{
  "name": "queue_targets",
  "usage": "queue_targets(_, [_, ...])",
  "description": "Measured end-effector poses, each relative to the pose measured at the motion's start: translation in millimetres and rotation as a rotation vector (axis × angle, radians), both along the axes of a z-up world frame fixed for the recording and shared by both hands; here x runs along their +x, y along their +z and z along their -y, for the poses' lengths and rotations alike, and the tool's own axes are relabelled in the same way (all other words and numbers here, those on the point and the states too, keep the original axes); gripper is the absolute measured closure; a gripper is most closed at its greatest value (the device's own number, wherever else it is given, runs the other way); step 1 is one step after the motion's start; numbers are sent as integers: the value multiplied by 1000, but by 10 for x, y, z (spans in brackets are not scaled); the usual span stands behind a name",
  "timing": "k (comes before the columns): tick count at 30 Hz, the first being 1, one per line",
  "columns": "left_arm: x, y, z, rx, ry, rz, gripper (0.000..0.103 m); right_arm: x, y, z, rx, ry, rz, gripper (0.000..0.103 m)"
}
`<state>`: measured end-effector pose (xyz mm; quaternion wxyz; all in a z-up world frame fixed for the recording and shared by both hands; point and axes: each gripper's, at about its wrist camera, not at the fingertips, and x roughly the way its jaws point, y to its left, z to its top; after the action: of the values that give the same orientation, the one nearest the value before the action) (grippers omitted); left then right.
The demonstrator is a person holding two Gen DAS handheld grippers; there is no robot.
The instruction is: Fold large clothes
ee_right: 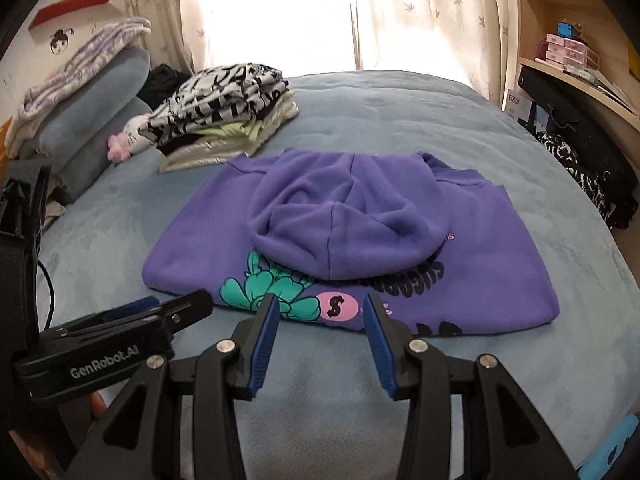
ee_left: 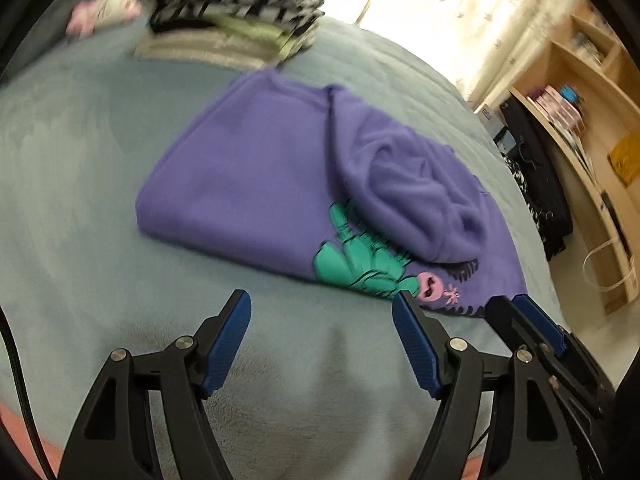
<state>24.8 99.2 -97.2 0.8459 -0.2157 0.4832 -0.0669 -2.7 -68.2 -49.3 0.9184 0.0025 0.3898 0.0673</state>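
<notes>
Two tongs, both empty: the left gripper (ee_left: pixel 322 306) stands with its jaws spread wide above bare bedcover, and the right gripper (ee_right: pixel 320 308) has its jaws parted more narrowly, nothing between the blue pads (ee_right: pixel 264 344), its tips just before the near hem of the garment. One purple hoodie (ee_right: pixel 352 240) lies folded in the middle of the grey-blue bedcover (ee_right: pixel 400 120), its hood turned down over the body and partly covering a green printed figure and black lettering; a pink circle with a dollar sign shows at the near edge. Beyond it, at the far left, sits one stack of folded clothes (ee_right: pixel 228 112), topped by a black-and-white patterned piece, with a small white and pink plush toy (ee_right: pixel 128 140) touching its left side. Grey pillows (ee_right: pixel 100 108) with a pale blanket on them lie further left. A wooden shelf unit (ee_right: pixel 568 40) stands to the right of the bed, and flowered curtains (ee_right: pixel 420 12) hang behind. No object lies between either gripper and the hoodie.
</notes>
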Motion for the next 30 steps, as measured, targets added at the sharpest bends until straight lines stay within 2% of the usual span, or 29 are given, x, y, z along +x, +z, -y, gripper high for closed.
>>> queue_targets(6, [118, -442, -268, -208, 76, -68, 26, 105, -136, -77, -20, 6, -18, 59])
queue_targets(12, [252, -589, -362, -280, 135, -10, 23, 257, -253, -111, -5, 6, -39, 59])
queue_targets(17, [448, -698, -427, -295, 181, 17, 22, 399, -321, -72, 30, -10, -40, 59])
queue_targets(23, [753, -714, -487, -271, 212, 46, 22, 575, -396, -3, 73, -34, -40, 59])
queue_targets(27, [968, -716, -568, -274, 246, 67, 22, 637, -339, 22, 92, -22, 28, 60])
queue_targets(28, [1002, -712, -647, -274, 257, 79, 23, 656, -320, 23, 86, -21, 42, 60])
queue_targets(30, [1061, -679, -740, -239, 306, 117, 38, 721, -278, 23, 70, -20, 71, 60])
